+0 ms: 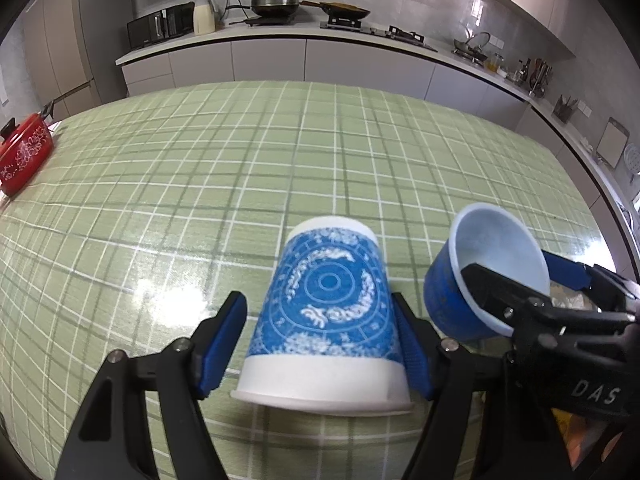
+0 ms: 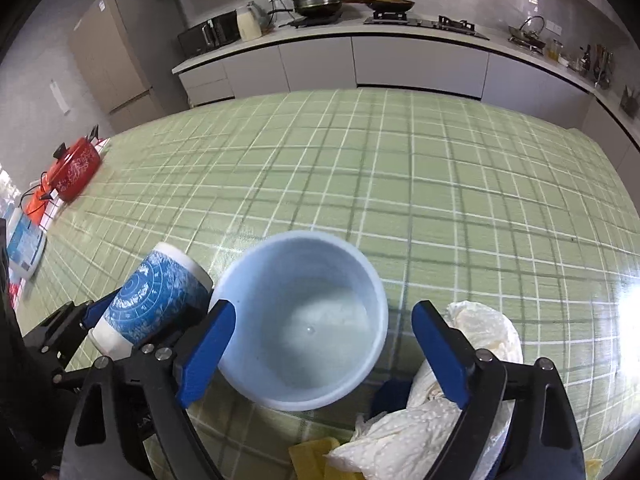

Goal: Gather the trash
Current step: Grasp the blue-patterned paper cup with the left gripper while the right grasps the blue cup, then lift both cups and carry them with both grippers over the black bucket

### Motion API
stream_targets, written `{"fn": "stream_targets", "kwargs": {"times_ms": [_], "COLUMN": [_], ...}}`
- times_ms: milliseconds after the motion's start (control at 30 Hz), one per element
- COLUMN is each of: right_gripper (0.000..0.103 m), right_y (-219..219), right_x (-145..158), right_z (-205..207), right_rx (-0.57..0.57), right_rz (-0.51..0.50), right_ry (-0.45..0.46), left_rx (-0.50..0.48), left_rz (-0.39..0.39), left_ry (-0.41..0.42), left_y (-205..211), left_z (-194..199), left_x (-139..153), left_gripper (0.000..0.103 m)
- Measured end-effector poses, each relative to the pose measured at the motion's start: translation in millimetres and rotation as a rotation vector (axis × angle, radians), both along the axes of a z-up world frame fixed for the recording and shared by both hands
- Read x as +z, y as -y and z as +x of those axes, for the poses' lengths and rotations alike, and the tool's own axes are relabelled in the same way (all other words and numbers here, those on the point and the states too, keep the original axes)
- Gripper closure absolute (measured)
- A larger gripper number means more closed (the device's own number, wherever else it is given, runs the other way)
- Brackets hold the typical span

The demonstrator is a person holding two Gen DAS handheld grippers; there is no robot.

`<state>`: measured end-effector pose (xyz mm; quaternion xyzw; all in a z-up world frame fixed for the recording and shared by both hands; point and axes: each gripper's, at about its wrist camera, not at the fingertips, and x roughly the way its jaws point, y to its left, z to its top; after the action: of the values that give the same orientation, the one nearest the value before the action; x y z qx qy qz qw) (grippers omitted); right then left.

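Patterned cup (image 1: pixel 326 308) inverted — axis upright, rim down

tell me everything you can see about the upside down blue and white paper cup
The paper cup is white with a broad blue band printed in white rings and floral scrolls. It looks like thin paper, uncrushed. It is inverted, rolled rim down on the green checked tablecloth, base up. It stands between the left gripper fingers; the right pad touches its wall, the left stands clear.

Glossy green checked tablecloth (image 1: pixel 280 152); matt paper cups (image 1: pixel 326 308); crumpled white tissue (image 2: pixel 420 432)
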<state>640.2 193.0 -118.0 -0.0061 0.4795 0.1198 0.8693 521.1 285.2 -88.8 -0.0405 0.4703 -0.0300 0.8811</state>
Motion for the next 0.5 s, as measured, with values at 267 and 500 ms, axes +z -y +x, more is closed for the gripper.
{"fn": "stream_targets", "kwargs": {"times_ms": [267, 500], "right_gripper": [0.011, 0.010], "right_y": [4.7, 5.8], "right_x": [5.0, 10.7], "right_z": [1.1, -4.2], "right_rx": [-0.016, 0.012], "right_rz": [0.048, 0.058], "right_ry": [0.035, 0.036], "left_rx": [0.011, 0.002], "left_rz": [-0.001, 0.007], "left_ry": [0.012, 0.013], "left_y": [-7.8, -6.4], "left_z": [-4.6, -1.2], "left_x": [-0.8, -0.3], "left_gripper": [0.030, 0.030]}}
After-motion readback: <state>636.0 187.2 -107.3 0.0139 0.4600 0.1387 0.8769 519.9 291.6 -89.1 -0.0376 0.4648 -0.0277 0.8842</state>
